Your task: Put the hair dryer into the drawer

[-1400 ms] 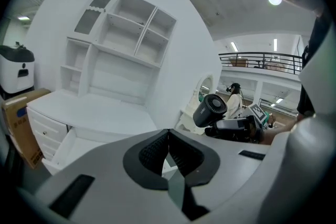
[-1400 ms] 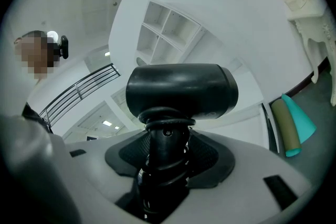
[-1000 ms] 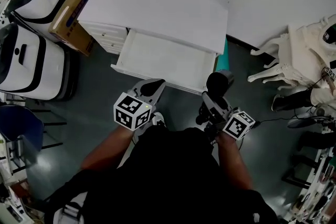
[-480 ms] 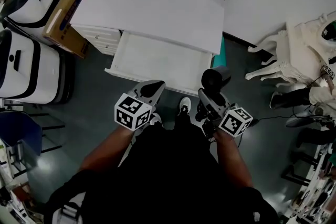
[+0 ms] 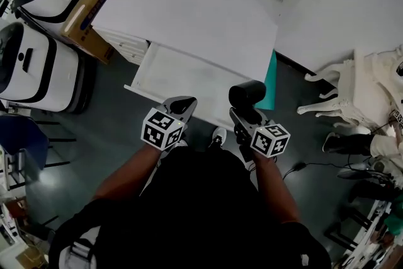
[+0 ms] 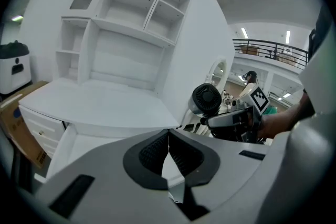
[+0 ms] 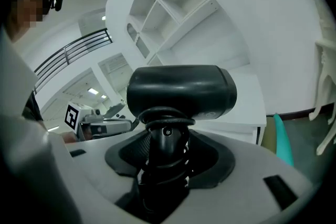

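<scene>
A black hair dryer (image 5: 247, 94) (image 7: 181, 93) is held by its handle, with the cord wound round it, in my right gripper (image 5: 244, 115) (image 7: 164, 157), which is shut on it. The dryer hangs over the front right corner of the open white drawer (image 5: 157, 72), which looks empty. My left gripper (image 5: 181, 103) (image 6: 167, 150) is shut with nothing in it, at the drawer's front edge. In the left gripper view the hair dryer (image 6: 206, 100) shows its rear grille beside the right gripper (image 6: 223, 120).
The drawer belongs to a white desk (image 5: 189, 6) with a shelf unit (image 6: 131, 2). Two white-and-black machines (image 5: 31, 72) and a cardboard box (image 5: 88, 16) stand at the left. A white chair (image 5: 349, 94) and a teal object (image 5: 270, 82) are at the right.
My right gripper has carried the hair dryer left and forward, from beside the drawer's right end to over its front right corner. The left gripper has barely moved.
</scene>
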A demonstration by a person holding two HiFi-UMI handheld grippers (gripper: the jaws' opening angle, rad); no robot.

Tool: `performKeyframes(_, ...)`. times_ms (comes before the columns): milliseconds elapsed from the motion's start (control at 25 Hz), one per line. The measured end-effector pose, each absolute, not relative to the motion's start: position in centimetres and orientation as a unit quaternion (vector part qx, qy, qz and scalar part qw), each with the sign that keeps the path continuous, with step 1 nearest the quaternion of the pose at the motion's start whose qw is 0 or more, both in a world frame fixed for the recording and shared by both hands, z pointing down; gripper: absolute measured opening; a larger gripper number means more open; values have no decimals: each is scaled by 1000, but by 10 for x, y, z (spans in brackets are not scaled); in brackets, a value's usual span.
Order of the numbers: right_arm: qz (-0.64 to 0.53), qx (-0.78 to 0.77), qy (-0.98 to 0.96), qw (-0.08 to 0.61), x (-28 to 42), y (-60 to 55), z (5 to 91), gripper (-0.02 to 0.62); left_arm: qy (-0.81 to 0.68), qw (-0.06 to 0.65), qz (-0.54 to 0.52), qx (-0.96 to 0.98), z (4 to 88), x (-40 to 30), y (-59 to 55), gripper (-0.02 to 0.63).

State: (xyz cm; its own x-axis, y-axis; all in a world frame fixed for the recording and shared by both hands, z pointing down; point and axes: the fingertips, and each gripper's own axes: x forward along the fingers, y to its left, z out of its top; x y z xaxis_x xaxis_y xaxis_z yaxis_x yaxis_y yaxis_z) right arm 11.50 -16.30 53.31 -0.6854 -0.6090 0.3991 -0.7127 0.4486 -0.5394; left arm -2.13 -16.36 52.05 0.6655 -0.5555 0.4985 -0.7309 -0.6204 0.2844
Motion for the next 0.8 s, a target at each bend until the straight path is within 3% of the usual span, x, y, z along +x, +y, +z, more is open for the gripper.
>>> performKeyframes(320, 363, 321, -857, 174, 100, -196, 612, 236, -392, 241, 301, 836, 602, -13, -194, 9)
performKeyframes(800, 326, 280, -843, 323, 60, -217, 696, 236, -365, 268, 333, 827, 622, -31, -202, 9)
